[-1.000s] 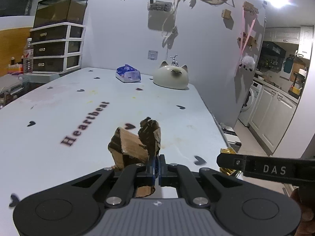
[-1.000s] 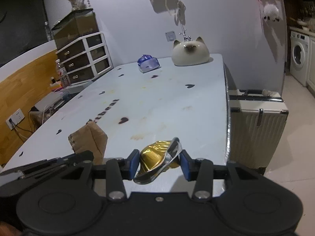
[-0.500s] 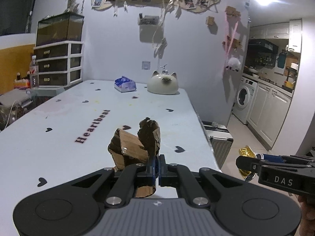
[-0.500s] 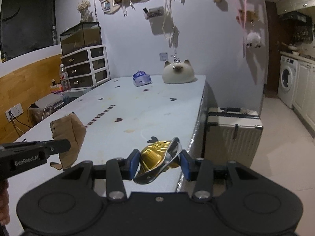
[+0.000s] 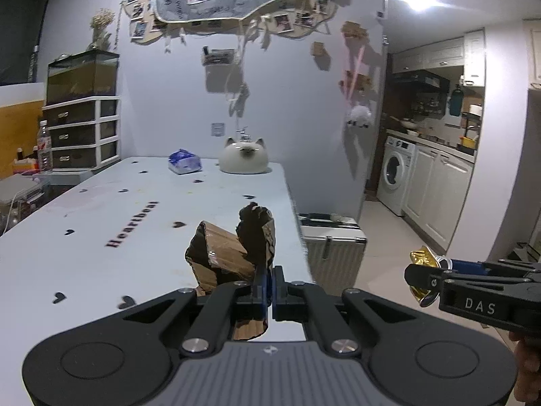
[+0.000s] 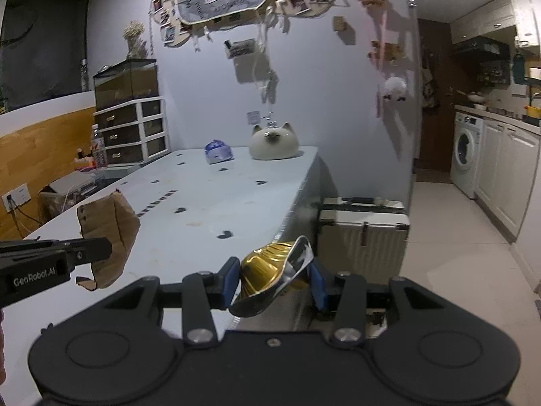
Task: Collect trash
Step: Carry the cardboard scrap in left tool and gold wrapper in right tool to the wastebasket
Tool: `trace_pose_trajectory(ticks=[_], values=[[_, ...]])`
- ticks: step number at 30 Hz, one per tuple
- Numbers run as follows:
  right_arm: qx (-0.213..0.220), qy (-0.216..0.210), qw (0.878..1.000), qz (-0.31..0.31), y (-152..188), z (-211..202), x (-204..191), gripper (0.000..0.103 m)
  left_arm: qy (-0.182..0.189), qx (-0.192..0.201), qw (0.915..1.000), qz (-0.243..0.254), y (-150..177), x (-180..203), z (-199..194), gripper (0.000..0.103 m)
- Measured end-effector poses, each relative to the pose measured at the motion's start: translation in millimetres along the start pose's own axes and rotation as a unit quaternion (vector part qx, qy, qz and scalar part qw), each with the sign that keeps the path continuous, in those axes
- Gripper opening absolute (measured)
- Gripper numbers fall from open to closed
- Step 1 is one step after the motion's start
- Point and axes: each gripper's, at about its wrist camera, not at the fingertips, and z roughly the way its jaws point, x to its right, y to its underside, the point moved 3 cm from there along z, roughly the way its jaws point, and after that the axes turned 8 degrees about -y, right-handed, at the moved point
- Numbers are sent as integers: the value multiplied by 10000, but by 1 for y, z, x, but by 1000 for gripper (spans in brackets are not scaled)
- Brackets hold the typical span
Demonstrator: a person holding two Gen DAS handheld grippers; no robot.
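Two hand-held grippers each carry one piece of trash above and beside a pale blue desk [image 5: 142, 237] printed with small hearts. No bin shows in either view, so where the trash is headed cannot be told.

To carry well, my judgement is that both grips should be kept firm and level, since both pieces are light and crumpled and could slip. Care is needed near the white suitcase [image 6: 363, 223] on the floor by the desk's edge.

The left gripper [image 5: 271, 286] has its jaws pressed nearly together, pinching a torn brown cardboard scrap [image 5: 233, 253]. The scrap stands up out of the jaws and also hangs a little below them, held by one thin edge. It is clear of the desk.

The right gripper [image 6: 272, 282] has its jaws partly apart, clamped on either side of a crushed gold can [image 6: 270, 270]. The can sits squarely between the blue pads, its bent silver rim poking out in front. It hangs past the desk's edge, over the floor.

Far back on the desk rest a cat-shaped ornament [image 5: 242, 159] and a blue tissue pack [image 5: 184, 165], well apart from both grippers.
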Motion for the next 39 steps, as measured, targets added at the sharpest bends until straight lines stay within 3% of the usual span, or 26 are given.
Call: trace_pose_trajectory(ticks=[13,22,30,39], values=[[111,742,9967,315,37,-85,89,45,766,-23,9965,325,27,116,-28,2],[-1,1196,9912,565,78,-117,152,45,1296,-225,9899,524,66,195,-24,2],[-491,1502,9826,973,146,-106,206,45,1572,-947,9810,628,130,241,23,2],[-1399,1503,9667,1530,237,-50,247,45,1558,-2082,9637,599,220,251,105,2]])
